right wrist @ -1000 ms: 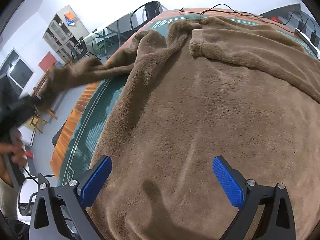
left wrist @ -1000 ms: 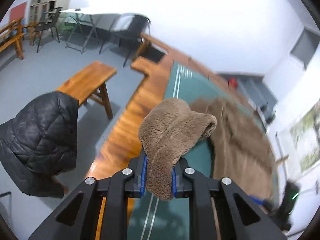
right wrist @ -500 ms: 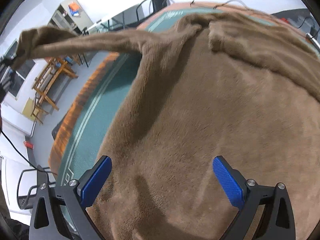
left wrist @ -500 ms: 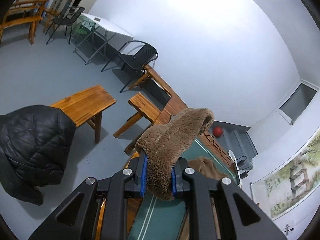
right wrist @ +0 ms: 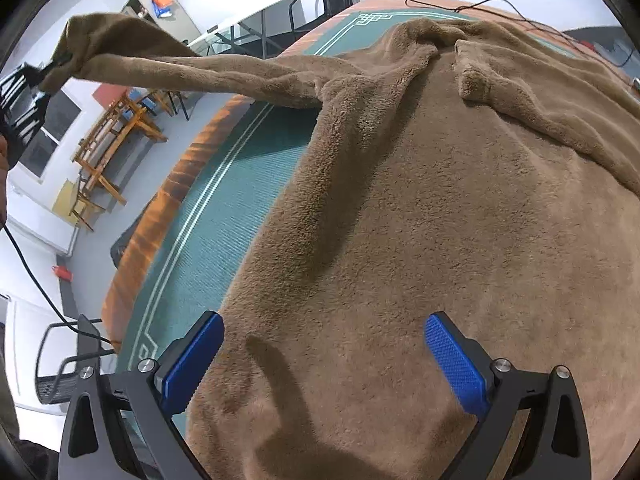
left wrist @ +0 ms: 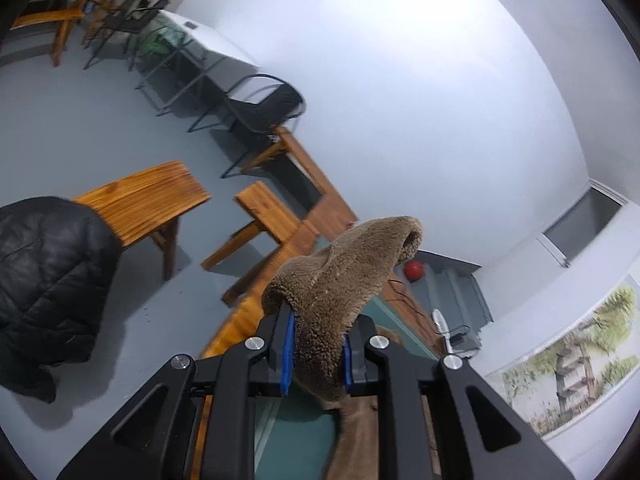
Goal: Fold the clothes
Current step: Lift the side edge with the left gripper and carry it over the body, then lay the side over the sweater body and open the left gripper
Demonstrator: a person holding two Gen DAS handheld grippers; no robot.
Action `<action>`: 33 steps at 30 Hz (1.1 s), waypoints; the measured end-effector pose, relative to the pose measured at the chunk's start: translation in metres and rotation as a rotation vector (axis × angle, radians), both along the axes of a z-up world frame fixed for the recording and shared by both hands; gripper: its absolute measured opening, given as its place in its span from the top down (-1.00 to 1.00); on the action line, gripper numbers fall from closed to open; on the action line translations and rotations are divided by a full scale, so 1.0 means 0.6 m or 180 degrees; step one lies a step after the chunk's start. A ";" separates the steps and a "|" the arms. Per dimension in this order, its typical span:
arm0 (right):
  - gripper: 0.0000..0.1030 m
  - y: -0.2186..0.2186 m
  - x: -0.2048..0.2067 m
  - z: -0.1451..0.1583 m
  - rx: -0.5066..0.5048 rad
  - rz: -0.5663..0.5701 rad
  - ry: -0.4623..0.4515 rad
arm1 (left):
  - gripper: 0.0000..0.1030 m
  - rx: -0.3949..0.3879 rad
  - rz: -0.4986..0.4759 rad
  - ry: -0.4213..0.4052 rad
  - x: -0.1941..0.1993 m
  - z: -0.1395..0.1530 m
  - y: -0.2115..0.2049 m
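Left gripper (left wrist: 316,350) pinched tight on the cuff of the sleeve (right wrist: 192,70), raised off the table (right wrist: 208,232) past its left edge, cuff (left wrist: 344,272) flopped over the 2 blue pads (left wrist: 286,354). Brown fleece garment (right wrist: 440,220) spread flat across the green mat, sleeve stretched taut from the shoulder. Right gripper (right wrist: 324,364) spread wide above the garment's near end, holding nothing. Black jacket (left wrist: 48,280) draped on a bench (left wrist: 144,200) beyond.
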State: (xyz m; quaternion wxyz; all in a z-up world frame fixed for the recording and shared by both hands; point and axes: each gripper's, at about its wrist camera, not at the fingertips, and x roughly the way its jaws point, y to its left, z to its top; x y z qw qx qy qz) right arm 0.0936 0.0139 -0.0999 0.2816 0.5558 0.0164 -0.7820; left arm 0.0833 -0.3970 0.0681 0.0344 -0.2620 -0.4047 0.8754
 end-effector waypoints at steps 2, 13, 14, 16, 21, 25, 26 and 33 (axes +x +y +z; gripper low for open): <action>-0.99 0.009 0.004 0.006 -0.0012 -0.0056 0.0010 | 0.61 -0.0034 -0.0061 -0.0002 -0.013 0.012 0.025; -0.99 0.188 0.007 0.058 -0.0140 -0.0802 0.0104 | 0.61 0.0083 -0.0907 0.0141 -0.095 0.046 0.277; -0.99 0.207 0.007 0.062 -0.0154 -0.0858 0.0125 | 0.61 0.0094 -0.0972 0.0150 -0.099 0.047 0.305; -0.99 0.242 0.005 0.069 -0.0200 -0.0974 0.0146 | 0.61 0.0065 -0.1135 0.0085 -0.105 0.038 0.367; -0.99 0.347 -0.003 0.089 -0.0346 -0.1284 0.0183 | 0.61 -0.0011 -0.1538 -0.0082 -0.120 0.015 0.522; -0.99 0.414 -0.002 0.096 -0.0356 -0.1412 0.0209 | 0.61 -0.0251 -0.1740 -0.0387 -0.126 -0.042 0.633; -0.99 0.430 -0.002 0.095 -0.0377 -0.1441 0.0198 | 0.61 -0.0336 -0.1775 -0.0474 -0.127 -0.059 0.658; -0.99 0.488 -0.016 0.085 -0.0528 -0.1407 0.0136 | 0.55 -0.0599 -0.1819 -0.1189 -0.129 -0.197 0.757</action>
